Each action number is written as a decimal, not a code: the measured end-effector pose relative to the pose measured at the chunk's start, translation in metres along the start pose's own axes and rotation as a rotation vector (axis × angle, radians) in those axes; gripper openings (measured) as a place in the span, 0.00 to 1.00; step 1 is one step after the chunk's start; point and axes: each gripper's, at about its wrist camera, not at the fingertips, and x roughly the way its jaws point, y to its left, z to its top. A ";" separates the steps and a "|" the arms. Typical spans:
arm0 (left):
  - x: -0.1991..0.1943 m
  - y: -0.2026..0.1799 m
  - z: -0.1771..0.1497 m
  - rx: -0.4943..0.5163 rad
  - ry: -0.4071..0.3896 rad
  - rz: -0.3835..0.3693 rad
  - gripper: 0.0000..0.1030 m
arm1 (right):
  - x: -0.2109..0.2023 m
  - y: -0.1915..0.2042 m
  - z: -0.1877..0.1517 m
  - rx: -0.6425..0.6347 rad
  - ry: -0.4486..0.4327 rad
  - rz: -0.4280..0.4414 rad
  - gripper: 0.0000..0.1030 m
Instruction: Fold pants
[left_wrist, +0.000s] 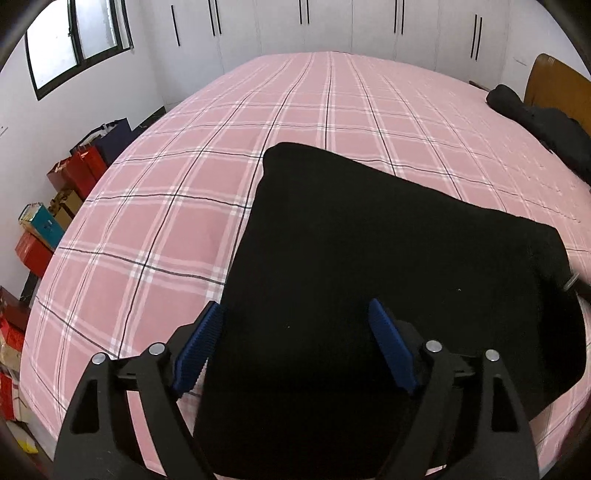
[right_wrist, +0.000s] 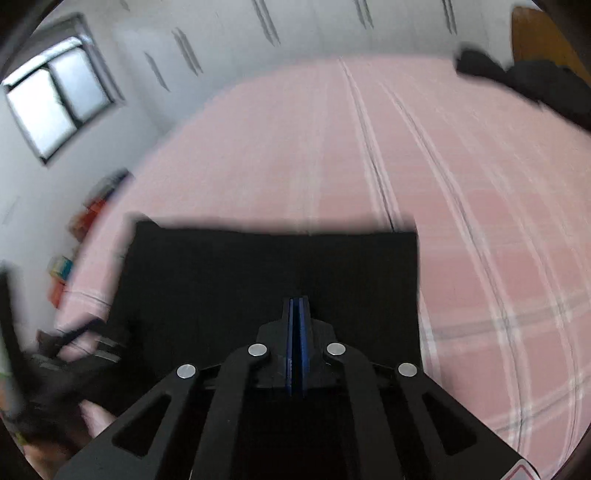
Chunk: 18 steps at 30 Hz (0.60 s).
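Black pants (left_wrist: 369, 236) lie folded into a compact slab on the pink plaid bed (left_wrist: 184, 184). My left gripper (left_wrist: 295, 310) is open above the near left part of the pants, its blue pads (left_wrist: 199, 343) spread wide, one over the pants' left edge. In the blurred right wrist view the pants (right_wrist: 273, 269) fill the lower middle. My right gripper (right_wrist: 298, 306) is shut over them, blue pads pressed together with nothing visible between them. The left gripper (right_wrist: 74, 354) shows as a dark blur at the lower left.
A second dark garment (left_wrist: 546, 125) lies at the far right of the bed by a wooden headboard (left_wrist: 557, 85). Red and blue boxes and bags (left_wrist: 66, 192) stand on the floor along the left wall. White wardrobes (left_wrist: 332, 22) line the far wall.
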 end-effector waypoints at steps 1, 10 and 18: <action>0.001 0.001 0.000 0.001 0.001 0.002 0.79 | -0.003 -0.005 0.000 0.041 -0.014 0.024 0.00; 0.001 0.007 -0.004 0.002 0.000 0.008 0.81 | -0.018 -0.010 -0.015 0.080 -0.003 -0.037 0.01; -0.022 0.018 -0.015 0.007 -0.005 -0.032 0.82 | -0.055 -0.012 -0.027 0.076 -0.021 -0.019 0.34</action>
